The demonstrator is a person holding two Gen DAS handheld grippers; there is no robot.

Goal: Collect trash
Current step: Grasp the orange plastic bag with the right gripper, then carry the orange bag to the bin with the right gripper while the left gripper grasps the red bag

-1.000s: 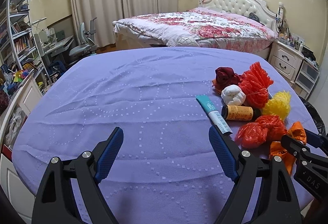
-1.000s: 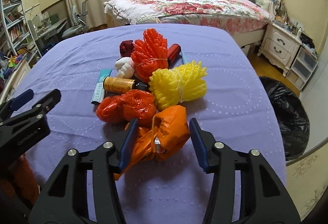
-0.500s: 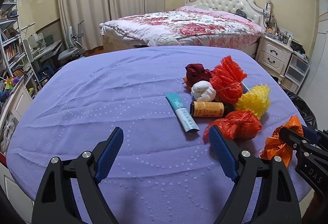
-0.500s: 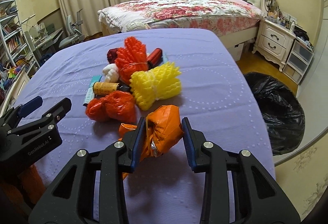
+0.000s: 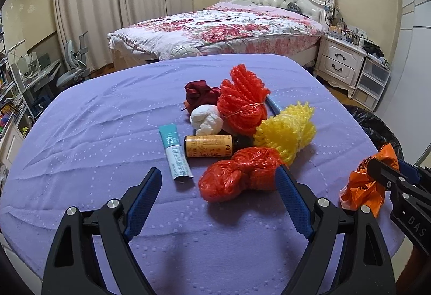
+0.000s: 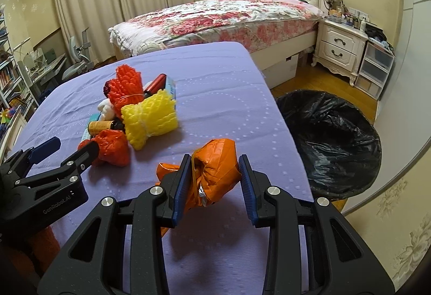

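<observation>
My right gripper [image 6: 214, 169] is shut on a crumpled orange plastic bag [image 6: 216, 149] and holds it just above the purple tablecloth [image 6: 229, 95], left of a black-lined trash bin [image 6: 331, 144]. The left wrist view shows the same orange bag [image 5: 361, 187] at the right edge. My left gripper [image 5: 218, 171] stands open and holds nothing. A red plastic bag [image 5: 237, 173] lies just ahead, against its right fingertip. Behind it lie a teal tube [image 5: 175, 154], a brown bottle [image 5: 208, 146], a yellow foam net [image 5: 285, 130], a red foam net [image 5: 242, 103] and a white wad [image 5: 206, 119].
A dark red wad [image 5: 200, 95] lies at the back of the pile. The bin stands on the wooden floor by the table's right edge. Beyond are a bed [image 6: 215, 17], a white nightstand [image 6: 342, 52], and shelves and a desk at the left.
The right jaws closed on the orange bag, lifted it off the pile and carried it right toward the bin. The left gripper, still open, moved right up to the red bag.
</observation>
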